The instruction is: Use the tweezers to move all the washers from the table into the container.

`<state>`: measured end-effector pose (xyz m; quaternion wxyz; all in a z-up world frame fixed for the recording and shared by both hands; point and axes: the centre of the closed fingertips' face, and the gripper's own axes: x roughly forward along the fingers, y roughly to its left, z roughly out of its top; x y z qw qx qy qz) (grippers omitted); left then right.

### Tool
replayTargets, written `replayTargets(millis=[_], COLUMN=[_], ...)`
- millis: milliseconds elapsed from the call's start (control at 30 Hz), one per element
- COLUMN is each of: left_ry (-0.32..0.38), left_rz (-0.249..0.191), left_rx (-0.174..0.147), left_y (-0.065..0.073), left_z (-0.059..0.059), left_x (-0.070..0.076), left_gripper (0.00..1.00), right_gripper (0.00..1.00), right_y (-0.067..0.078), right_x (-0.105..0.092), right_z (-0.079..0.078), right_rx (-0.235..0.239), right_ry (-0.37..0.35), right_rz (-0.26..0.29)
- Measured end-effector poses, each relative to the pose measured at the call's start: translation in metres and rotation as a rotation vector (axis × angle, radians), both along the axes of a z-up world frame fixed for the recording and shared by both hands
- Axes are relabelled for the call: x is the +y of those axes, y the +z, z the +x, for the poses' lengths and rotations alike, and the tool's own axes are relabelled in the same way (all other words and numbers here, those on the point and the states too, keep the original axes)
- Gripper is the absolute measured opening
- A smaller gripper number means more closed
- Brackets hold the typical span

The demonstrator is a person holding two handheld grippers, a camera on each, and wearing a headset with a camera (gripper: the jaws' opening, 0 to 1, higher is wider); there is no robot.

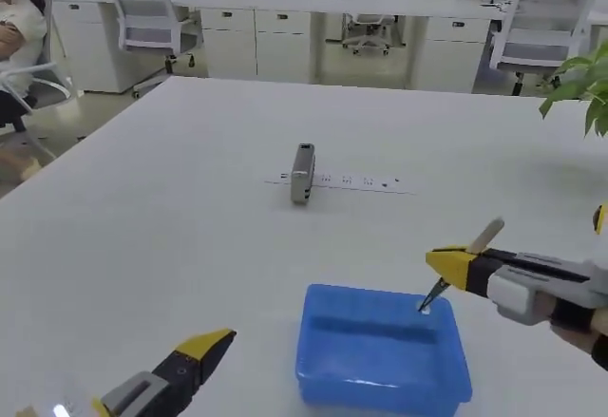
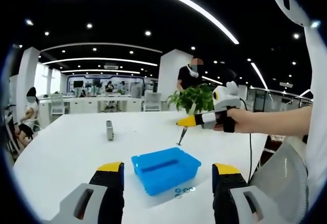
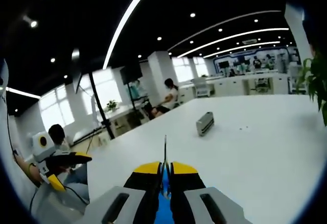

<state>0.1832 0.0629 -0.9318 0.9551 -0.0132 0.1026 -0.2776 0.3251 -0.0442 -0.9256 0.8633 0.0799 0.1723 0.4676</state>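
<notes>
A blue plastic container (image 1: 380,352) stands near the table's front edge. My right gripper (image 1: 446,263) is shut on thin metal tweezers (image 1: 434,293). Their tips hang just over the container's far right corner, and I cannot tell whether they hold a washer. The right gripper view has the tweezers (image 3: 165,152) sticking up between my right gripper's (image 3: 164,169) nearly closed jaws. My left gripper (image 2: 168,170) is open and holds nothing. It hovers low to the left of the container (image 2: 164,169). A few small washers (image 2: 184,190) lie on the table just in front of the container.
A grey rectangular block (image 1: 302,172) lies mid-table beside a row of small dark marks (image 1: 347,181). A green plant (image 1: 581,80) overhangs the table's right edge. Office chairs (image 1: 147,18) and desks stand behind the table, with a seated person at far left.
</notes>
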Motion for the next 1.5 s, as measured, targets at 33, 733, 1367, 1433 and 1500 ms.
replayTargets(millis=[33,733,1367,1433,1500], left_ry=[0.001,0.006,0.022,0.018,0.015], left_rz=[0.004,0.022,0.038,0.044,0.05], left_rx=[0.0,-0.009,0.005,0.006,0.009], left_y=[0.0,0.0,-0.003,-0.004,-0.005], left_z=[0.0,0.0,0.001,0.0,0.0], left_x=[0.0,0.002,0.005,0.004,0.004], left_gripper=[0.7,0.68,0.67,0.66,0.66], right_gripper=[0.02,0.02,0.03,0.03,0.03], right_y=[-0.002,-0.059,-0.095,-0.097,-0.099], right_x=[-0.002,0.005,0.008,0.01,0.011], right_z=[0.002,0.002,-0.002,-0.003,-0.005], right_rx=[0.007,0.063,0.118,0.117,0.114], right_ry=[-0.006,0.029,0.062,0.068,0.072], right_rz=[0.004,-0.157,-0.231,-0.239,-0.248])
